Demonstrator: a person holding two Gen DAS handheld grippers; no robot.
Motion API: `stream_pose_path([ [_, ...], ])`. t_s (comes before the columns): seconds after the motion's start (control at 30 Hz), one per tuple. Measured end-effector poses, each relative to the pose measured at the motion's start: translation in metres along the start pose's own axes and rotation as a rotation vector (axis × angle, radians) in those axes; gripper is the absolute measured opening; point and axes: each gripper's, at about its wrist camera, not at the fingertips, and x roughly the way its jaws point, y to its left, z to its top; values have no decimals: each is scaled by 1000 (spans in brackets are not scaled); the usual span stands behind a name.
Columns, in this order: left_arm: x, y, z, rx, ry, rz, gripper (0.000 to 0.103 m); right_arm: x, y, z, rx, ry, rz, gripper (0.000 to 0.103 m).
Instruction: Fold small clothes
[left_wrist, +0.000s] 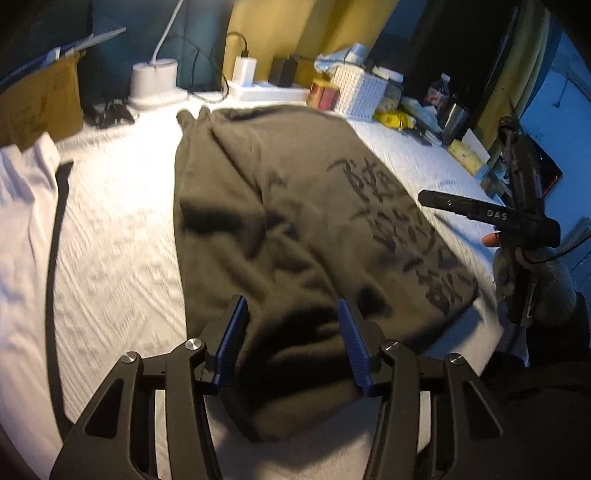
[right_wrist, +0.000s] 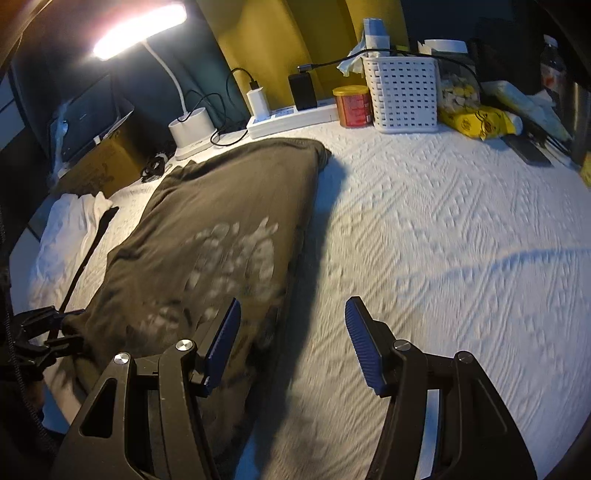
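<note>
On the white textured cover (right_wrist: 443, 229), a dark olive garment (left_wrist: 295, 221) is lying flat, its near hem running between the left gripper (left_wrist: 291, 343)'s blue pads, which are standing apart around a raised fold, though whether they are pressing it I cannot tell; the right gripper (right_wrist: 293, 343) is hanging with fingers spread wide and nothing between them, the garment's edge lying beneath its left finger (right_wrist: 221, 343).

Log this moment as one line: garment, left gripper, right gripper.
shirt: folded lengthwise on bed | left gripper: jaws around near hem, grip unclear | right gripper: open, empty
</note>
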Motion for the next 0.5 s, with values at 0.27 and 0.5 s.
stream_pose_path([
  [0.27, -26, -15, -15, 36, -82, -21, 5, -9, 13, -33, -12, 25, 18, 62],
  [0.5, -36, -22, -25, 52, -102, -33, 4, -26, 23, -58, -29, 32, 17, 62],
])
